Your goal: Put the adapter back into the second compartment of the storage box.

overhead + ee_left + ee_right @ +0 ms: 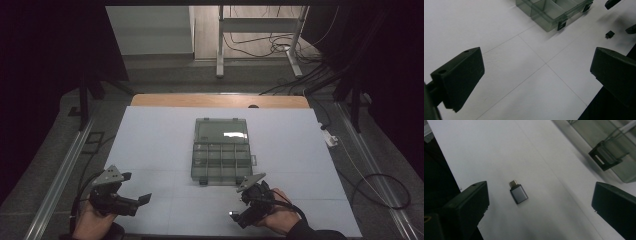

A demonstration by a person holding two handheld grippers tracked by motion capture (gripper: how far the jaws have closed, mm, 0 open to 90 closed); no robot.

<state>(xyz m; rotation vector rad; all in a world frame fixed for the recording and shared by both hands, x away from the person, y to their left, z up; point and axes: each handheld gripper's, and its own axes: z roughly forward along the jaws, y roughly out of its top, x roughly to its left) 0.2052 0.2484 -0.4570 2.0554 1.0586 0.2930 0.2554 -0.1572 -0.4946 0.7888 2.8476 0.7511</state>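
Observation:
A small grey USB adapter lies flat on the white table sheet, its plug end pointing away. My right gripper is open around it, with the adapter nearer the left jaw and touching neither. The high view puts the adapter near the front edge, beside my right gripper. A clear grey organizer box with several compartments sits mid-table, its lid folded back. My left gripper is open at the front left with nothing in it. In the left gripper view, its jaws frame bare sheet, with the adapter far off.
The white sheet covers the table, with a wooden strip along the far edge. The box corner with black latches lies ahead of my left gripper. A white plug sits at the right edge. Cables run across the floor behind.

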